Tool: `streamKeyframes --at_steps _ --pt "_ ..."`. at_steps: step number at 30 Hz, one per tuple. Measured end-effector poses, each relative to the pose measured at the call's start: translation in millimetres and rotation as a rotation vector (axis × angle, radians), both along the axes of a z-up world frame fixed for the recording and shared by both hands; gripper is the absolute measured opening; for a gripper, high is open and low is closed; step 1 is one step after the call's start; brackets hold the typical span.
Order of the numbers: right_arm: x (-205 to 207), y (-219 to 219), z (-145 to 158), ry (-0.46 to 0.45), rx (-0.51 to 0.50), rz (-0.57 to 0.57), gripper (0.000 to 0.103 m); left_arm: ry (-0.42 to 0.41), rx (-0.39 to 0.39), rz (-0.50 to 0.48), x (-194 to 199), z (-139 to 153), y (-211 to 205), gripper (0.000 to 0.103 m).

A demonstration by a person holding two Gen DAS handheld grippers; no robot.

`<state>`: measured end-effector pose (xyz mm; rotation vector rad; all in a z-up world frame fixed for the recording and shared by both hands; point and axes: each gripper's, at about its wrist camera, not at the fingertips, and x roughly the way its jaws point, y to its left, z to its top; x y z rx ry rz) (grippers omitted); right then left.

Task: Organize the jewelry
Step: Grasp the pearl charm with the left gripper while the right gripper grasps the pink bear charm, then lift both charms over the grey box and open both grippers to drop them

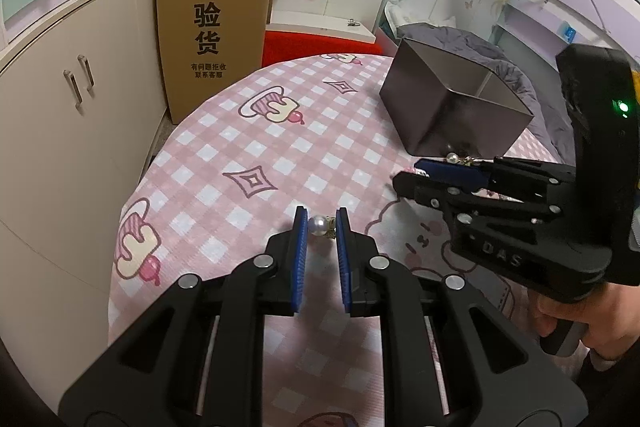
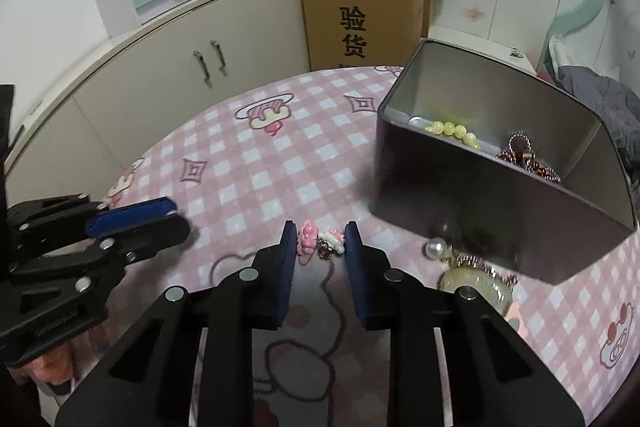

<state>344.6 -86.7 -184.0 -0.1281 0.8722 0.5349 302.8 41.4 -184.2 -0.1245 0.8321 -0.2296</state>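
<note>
Jewelry lies at both of your grippers. Your left gripper (image 1: 321,227) has its blue pads narrowly apart with a pearl earring (image 1: 319,225) between the tips; the left pad appears to touch the pearl, but whether the right pad presses the gold fitting cannot be told. Your right gripper (image 2: 320,241) stands a little wider, with a pink charm (image 2: 306,241) and a white charm (image 2: 334,240) between its pads; the pink one sits against the left pad, the white one close to the right pad, and a firm grip cannot be confirmed. Both items rest at the level of the pink checked cloth (image 1: 224,155) covering the tabletop.

Just right of your right gripper, a second pearl (image 2: 435,248) and a pale yellow piece with a gold rim (image 2: 476,285) lie on the cloth, against the near wall of a grey metal box (image 2: 472,203). Inside the box are a yellow bead bracelet (image 2: 452,131) and dark red beads (image 2: 528,157). Beyond the tabletop stand a cardboard box (image 1: 212,27) and beige cabinets (image 1: 76,115).
</note>
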Motion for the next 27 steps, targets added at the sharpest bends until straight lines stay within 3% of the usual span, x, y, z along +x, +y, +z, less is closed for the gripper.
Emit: streamKeyframes --at_steps 8,15,20,27 --pt "-31.7 -33.5 40.7 -0.061 0.1 0.002 0.022 -0.042 -0.013 -0.027 -6.6 21.8 -4.6 0.014" --pt "-39.7 -80.7 114.2 -0.195 0.185 -0.044 0.022 -0.175 -0.031 -0.095 -3.5 81.4 -25.9 0.014" --pt "-32.8 -112.3 158.5 -0.292 0.193 -0.088 0.022 -0.256 -0.025 -0.141 10.4 119.6 -46.4 0.014" --pt "-7.1 -129.9 174.6 -0.288 0.23 -0.11 0.022 -0.264 -0.07 -0.194 44.1 146.2 -71.7 0.014"
